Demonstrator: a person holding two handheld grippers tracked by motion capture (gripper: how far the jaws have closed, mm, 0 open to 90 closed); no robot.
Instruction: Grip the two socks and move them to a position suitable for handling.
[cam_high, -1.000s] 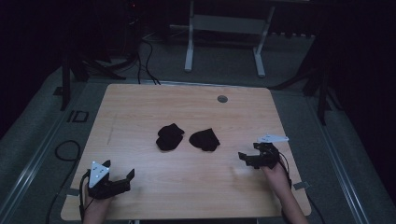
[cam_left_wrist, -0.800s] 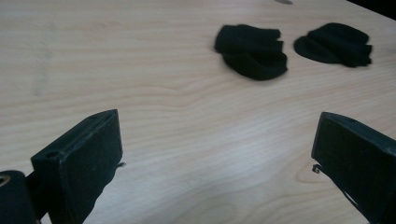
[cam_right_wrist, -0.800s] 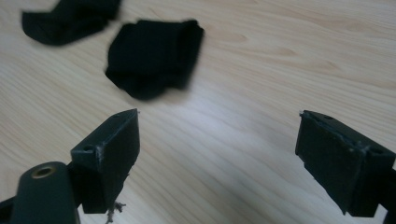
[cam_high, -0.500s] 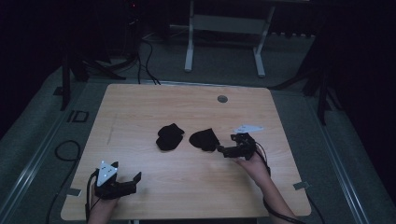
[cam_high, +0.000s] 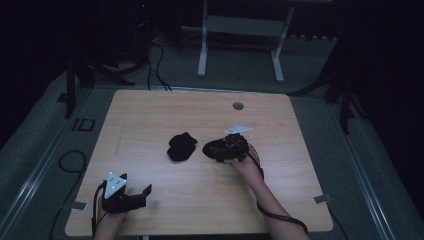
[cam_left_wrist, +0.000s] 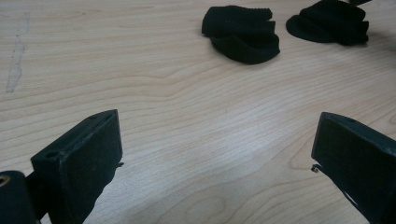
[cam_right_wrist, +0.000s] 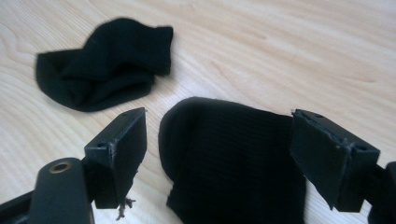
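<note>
Both jaws of the right gripper (cam_right_wrist: 219, 149), closing but wide, straddle a black sock (cam_right_wrist: 233, 158) unpinched.

A dim lab or recording room, not a home. The light wooden surface (cam_high: 150, 115) stands alone on grey carpet (cam_high: 320, 60). Beyond its far edge stands a white metal frame (cam_high: 240, 30); black cables (cam_high: 155, 60) trail over the floor beyond its far left corner, and dark stands (cam_high: 345, 95) rise at its right.

Black tool (cam_high: 220, 149), grey three-cornered plate (cam_high: 238, 129), trailing cable (cam_high: 280, 220)
</note>
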